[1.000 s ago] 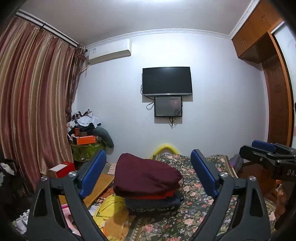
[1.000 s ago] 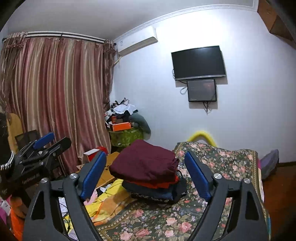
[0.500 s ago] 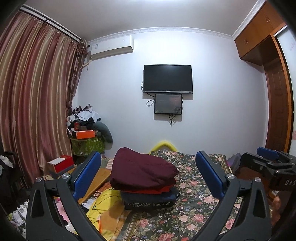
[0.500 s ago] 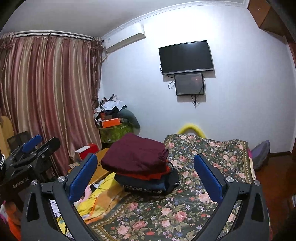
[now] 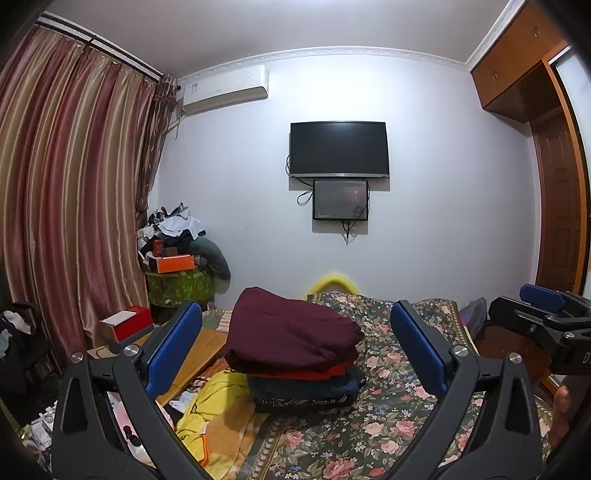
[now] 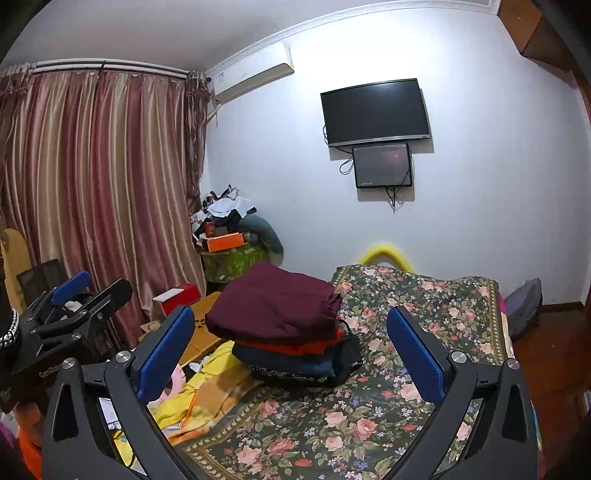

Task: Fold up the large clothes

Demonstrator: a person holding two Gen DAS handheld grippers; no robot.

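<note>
I hold both grippers up over the bed, each spread wide with nothing between its blue pads. The left gripper and the right gripper both face the stack of folded clothes, which sits on the floral cover toward the bed's left edge: a maroon garment on top, red under it, dark ones at the bottom. A yellow cloth lies crumpled just beside the stack.

We see dim, even indoor light, brightest on the ceiling at top centre. Fisheye bends the curtain at left; corners go black, focus sharp.
</note>
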